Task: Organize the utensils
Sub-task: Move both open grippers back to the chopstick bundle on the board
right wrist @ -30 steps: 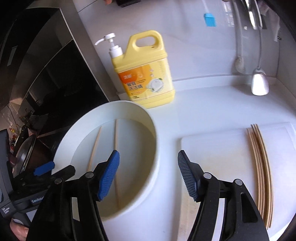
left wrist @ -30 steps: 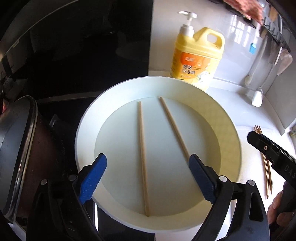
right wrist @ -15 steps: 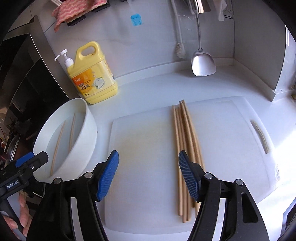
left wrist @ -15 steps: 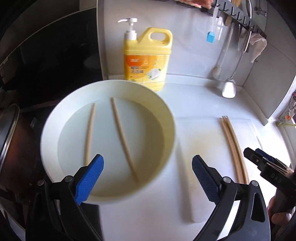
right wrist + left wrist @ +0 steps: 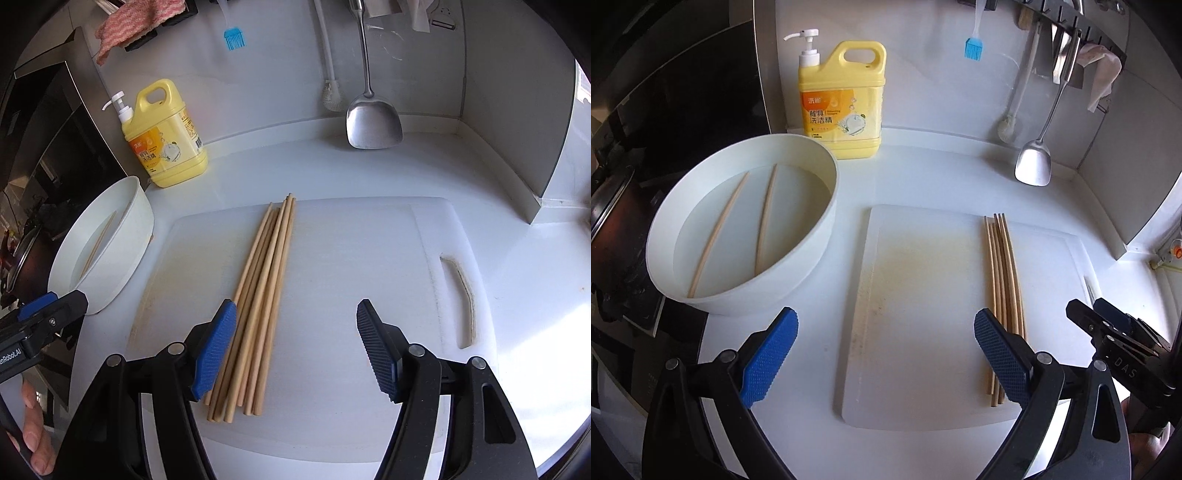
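Two wooden chopsticks (image 5: pixel 764 221) lie in water in a white bowl (image 5: pixel 798 273) at the left. To its right, a bundle of several chopsticks (image 5: pixel 1003 273) (image 5: pixel 264 280) lies lengthwise on a white cutting board (image 5: pixel 923 295) (image 5: pixel 369 258). My left gripper (image 5: pixel 884 332) hangs open over the board's near left half, nothing between its blue pads. My right gripper (image 5: pixel 295 314) is open above the board, its left pad just over the bundle's near end, not pressing on it. Each gripper shows at the edge of the other's view.
A yellow pump bottle of dish soap (image 5: pixel 842 107) stands behind the bowl against the wall. A steel spatula (image 5: pixel 1033 166), a white brush and a blue silicone brush (image 5: pixel 973 48) hang on the back wall. A dark stove with a pot (image 5: pixel 613 206) lies to the left.
Both grippers have swept right, from over the bowl to over the cutting board. The bowl has slid to the left of both views, and the chopstick bundle now lies near the right gripper.
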